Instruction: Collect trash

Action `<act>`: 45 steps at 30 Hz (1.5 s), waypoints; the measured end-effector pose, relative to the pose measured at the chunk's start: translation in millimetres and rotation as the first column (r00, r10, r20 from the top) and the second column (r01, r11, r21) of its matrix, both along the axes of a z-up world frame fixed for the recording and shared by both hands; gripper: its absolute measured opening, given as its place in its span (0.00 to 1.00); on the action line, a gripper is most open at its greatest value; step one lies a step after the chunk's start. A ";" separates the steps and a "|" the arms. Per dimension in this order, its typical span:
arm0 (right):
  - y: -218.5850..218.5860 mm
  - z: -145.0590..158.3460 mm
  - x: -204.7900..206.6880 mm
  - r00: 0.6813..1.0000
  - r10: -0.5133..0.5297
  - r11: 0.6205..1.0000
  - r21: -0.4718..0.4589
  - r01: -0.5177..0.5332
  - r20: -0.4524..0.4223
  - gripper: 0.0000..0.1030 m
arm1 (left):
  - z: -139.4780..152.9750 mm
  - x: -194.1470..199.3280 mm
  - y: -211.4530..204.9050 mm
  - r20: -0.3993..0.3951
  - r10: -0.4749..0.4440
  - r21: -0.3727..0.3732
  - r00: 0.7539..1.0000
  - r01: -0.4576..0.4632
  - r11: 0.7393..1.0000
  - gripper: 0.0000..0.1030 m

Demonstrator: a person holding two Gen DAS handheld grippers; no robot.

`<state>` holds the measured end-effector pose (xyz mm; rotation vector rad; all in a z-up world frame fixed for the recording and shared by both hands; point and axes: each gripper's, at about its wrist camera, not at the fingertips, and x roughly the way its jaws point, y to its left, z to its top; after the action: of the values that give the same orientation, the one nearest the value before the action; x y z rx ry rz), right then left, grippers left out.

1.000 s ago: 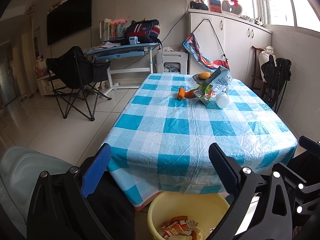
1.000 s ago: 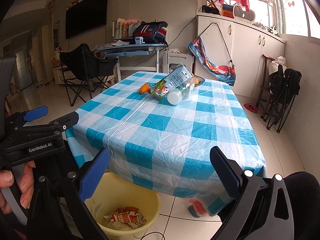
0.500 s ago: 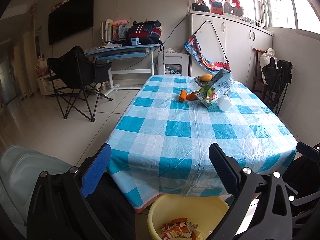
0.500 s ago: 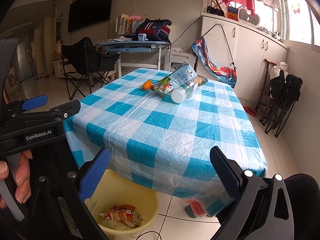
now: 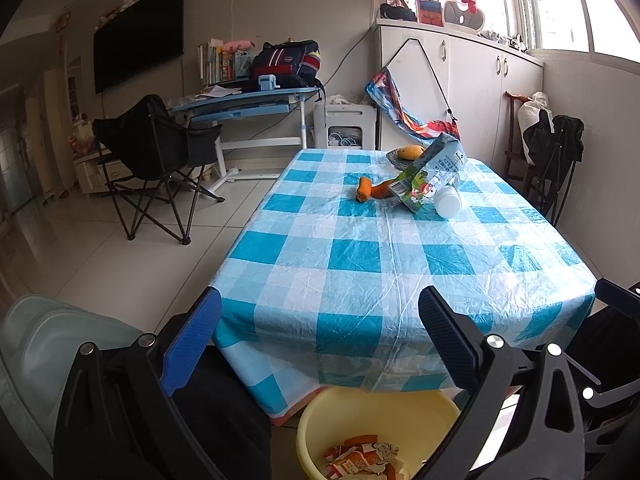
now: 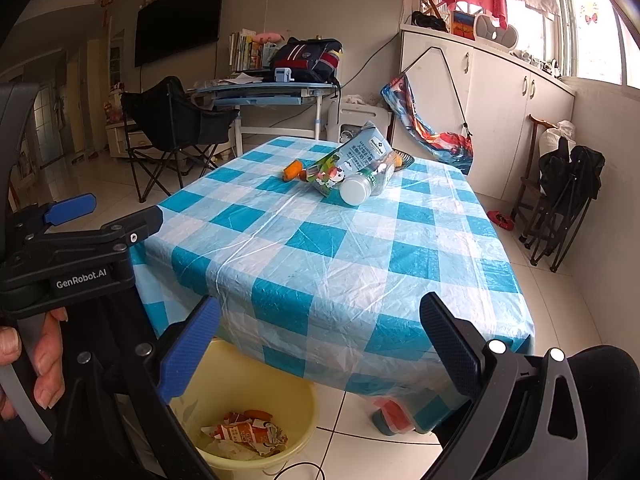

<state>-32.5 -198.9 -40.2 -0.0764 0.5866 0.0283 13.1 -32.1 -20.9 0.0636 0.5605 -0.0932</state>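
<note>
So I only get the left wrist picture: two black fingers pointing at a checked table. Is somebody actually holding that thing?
Observer: Yes. The right wrist view shows a hand wrapped round the handle of the left gripper.
Operator: Is there any writing on it?
Observer: Its side carries white lettering that reads GenRobot.AI.
Operator: Anything low down on the right that I miss?
Observer: A small red item lies on the floor beside the folded black chair. I cannot tell what it is.
</note>
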 end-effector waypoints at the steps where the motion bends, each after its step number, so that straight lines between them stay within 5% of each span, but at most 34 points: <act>1: 0.2 -0.2 0.2 1.000 -0.001 1.000 0.000 0.001 -0.001 0.93 | 0.3 0.3 -0.4 0.000 0.000 0.000 1.000 0.000 1.000 0.93; 26: 1.2 -1.4 -0.5 1.000 0.002 1.000 0.001 -0.002 -0.002 0.93 | 1.0 0.9 -1.3 -0.001 0.001 -0.003 1.000 -0.001 1.000 0.93; 31: 3.2 -3.1 0.5 1.000 0.010 1.000 0.000 -0.010 -0.013 0.93 | 1.2 5.0 6.1 -0.008 -0.001 -0.051 1.000 0.001 0.999 0.93; 45: -28.2 -6.7 16.9 0.998 -0.043 0.988 0.146 0.049 -0.043 0.93 | 25.4 121.0 -30.4 -0.024 -0.095 -0.051 0.995 0.094 0.994 0.93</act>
<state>-15.6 -227.1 -46.9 0.0808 0.6243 0.0281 134.1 -62.5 4.6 0.0399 0.5813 -0.2002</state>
